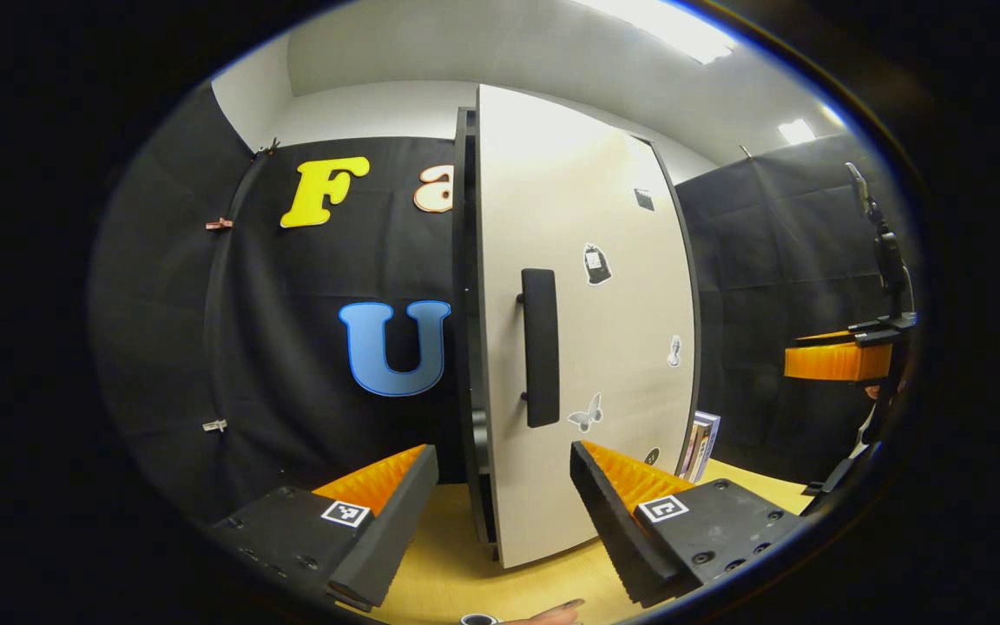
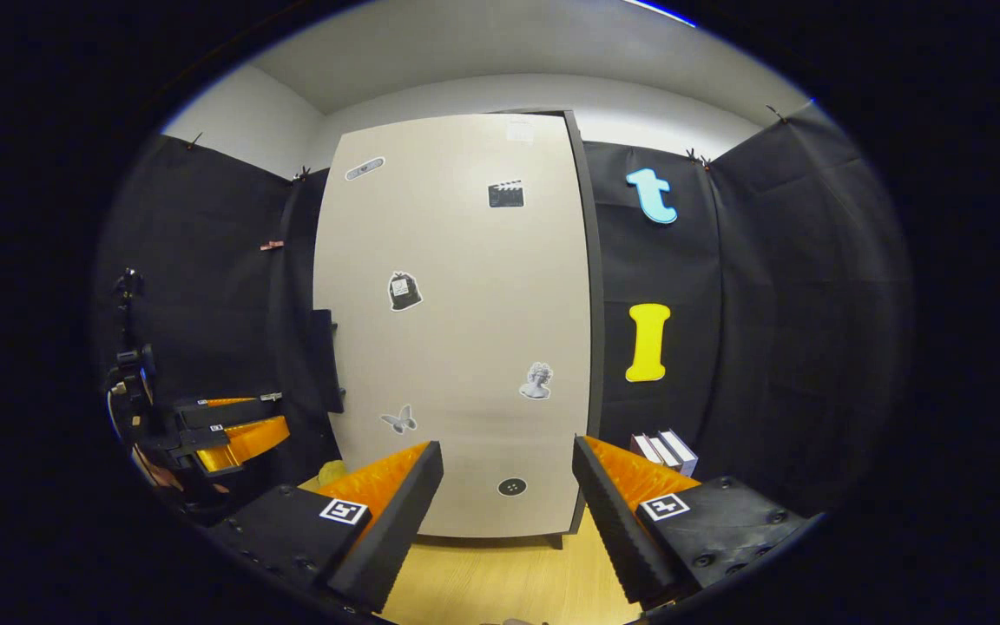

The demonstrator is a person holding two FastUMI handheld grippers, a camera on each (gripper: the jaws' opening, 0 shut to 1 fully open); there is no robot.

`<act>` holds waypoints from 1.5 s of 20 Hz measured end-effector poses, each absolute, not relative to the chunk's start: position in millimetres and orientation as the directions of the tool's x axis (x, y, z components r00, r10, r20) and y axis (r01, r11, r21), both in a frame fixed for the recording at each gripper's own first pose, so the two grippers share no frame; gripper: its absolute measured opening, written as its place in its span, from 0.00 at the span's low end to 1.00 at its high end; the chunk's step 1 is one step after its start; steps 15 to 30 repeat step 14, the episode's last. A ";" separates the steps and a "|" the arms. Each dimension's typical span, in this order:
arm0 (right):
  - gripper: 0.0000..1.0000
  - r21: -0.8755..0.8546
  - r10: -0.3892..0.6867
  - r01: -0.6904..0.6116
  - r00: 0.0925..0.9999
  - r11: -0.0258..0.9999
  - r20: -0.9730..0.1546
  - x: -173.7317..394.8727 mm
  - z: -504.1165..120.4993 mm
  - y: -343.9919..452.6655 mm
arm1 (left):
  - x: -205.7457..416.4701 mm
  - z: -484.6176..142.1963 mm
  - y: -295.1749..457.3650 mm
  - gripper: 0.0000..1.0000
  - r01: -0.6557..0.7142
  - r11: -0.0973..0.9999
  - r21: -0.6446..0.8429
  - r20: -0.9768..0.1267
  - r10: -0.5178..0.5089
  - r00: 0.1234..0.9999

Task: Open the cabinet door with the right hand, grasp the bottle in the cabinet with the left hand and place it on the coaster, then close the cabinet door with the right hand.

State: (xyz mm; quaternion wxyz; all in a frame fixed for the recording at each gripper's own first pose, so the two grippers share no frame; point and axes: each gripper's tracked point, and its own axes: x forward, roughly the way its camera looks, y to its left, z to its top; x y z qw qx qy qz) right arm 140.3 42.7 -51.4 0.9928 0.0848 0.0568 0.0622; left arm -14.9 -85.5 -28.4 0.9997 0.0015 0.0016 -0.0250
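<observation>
Your cabinet door [image 2: 457, 321] sits shut, or nearly so, its handle [image 1: 540, 347] on the edge nearest your left tool [image 1: 504, 521]. Both tools hang before the door with fingers spread apart, holding nothing; the right tool [image 2: 507, 512] faces it squarely. The door hides the bottle. A round rim [image 1: 478, 619] below the door is cut off; it may be the coaster.

No readable text, brand or number anywhere apart from the wall letters. Cabinet door [image 2: 457, 330], centre of the right gripper view: picture stickers only, among them a clapperboard [image 2: 506, 194], a butterfly [image 2: 398, 420] and a bust [image 2: 536, 381]; writing on them too small to read. Square coded markers [image 1: 346, 512] on the gripper fingers, lower frame: pattern only, no lettering. Books [image 2: 663, 451] at lower right: spines illegible.
</observation>
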 end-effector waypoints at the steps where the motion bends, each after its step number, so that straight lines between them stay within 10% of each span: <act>1: 0.98 0.169 0.129 -0.111 0.987 0.979 -0.100 139.7 -50.4 40.9 | -13.0 -28.7 -87.0 0.96 0.053 0.999 0.003 -0.005 -0.053 0.999; 30: 0.98 0.151 0.119 -0.105 0.989 0.983 -0.087 137.9 -48.6 27.9 | 5.1 -36.0 -108.5 0.96 0.097 0.995 0.015 -0.005 -0.097 0.995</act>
